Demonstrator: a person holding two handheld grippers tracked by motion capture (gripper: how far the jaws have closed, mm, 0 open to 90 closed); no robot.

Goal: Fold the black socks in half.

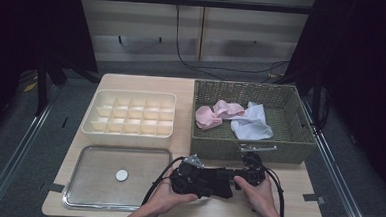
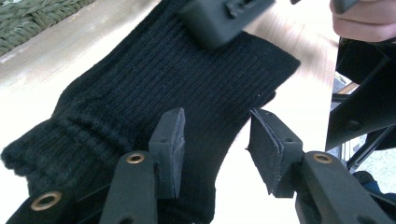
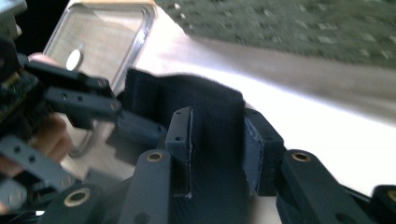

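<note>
A black ribbed sock (image 1: pixel 225 190) lies flat near the table's front edge, stretched between both hand-held grippers. My left gripper (image 1: pixel 208 182) points right at it. In the left gripper view my left gripper (image 2: pixel 215 140) stands open over the sock's (image 2: pixel 154 79) cuff end; one pad is above the fabric, the other above bare table. My right gripper (image 1: pixel 235 180) points left. In the right gripper view my right gripper (image 3: pixel 217 144) is open, with the sock (image 3: pixel 205 102) showing across the gap between its pads. I cannot tell whether those pads touch the fabric.
A green wicker basket (image 1: pixel 299 144) at the back right holds a pink cloth (image 1: pixel 213 114) and a white cloth (image 1: pixel 252 124). A cream divided organizer (image 1: pixel 129 134) sits at the back left. In front of it lies a shiny tray (image 1: pixel 76 192) with a white disc (image 1: pixel 121 175).
</note>
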